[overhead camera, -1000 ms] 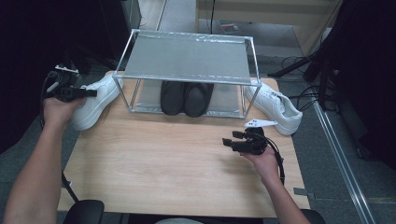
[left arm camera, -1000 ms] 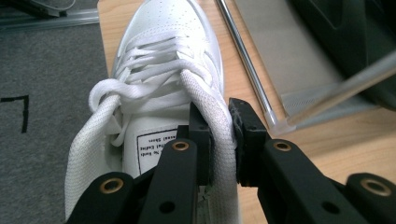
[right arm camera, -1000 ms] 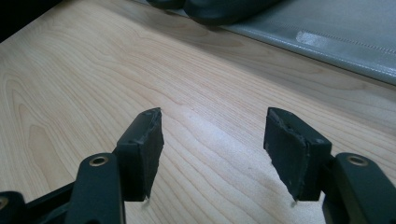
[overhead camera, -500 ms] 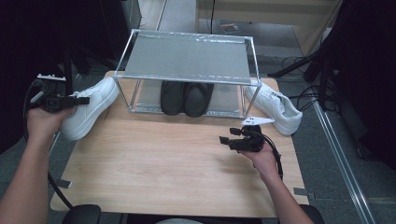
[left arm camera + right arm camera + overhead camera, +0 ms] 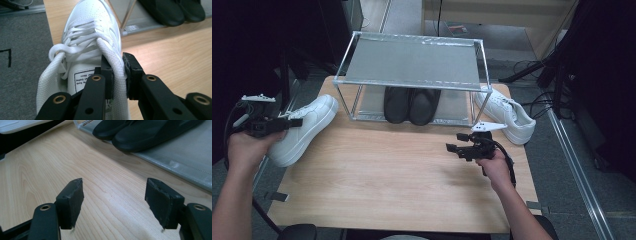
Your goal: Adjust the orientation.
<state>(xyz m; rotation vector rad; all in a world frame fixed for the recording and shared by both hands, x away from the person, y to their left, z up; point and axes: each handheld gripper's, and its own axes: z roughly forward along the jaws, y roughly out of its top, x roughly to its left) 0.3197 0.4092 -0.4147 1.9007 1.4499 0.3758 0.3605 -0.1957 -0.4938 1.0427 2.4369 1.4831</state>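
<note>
Left gripper (image 5: 117,72), fingers pinching the white sneaker's (image 5: 302,129) collar, has dragged it off the bench's (image 5: 387,170) left edge; right gripper's (image 5: 117,202) fingers have just been spreading, empty.

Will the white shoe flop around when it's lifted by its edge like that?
Probably a little. The left gripper pinches only the soft collar of the white shoe, which may bend. The sole looks stiff, so the toe would likely sag down rather than fold.
</note>
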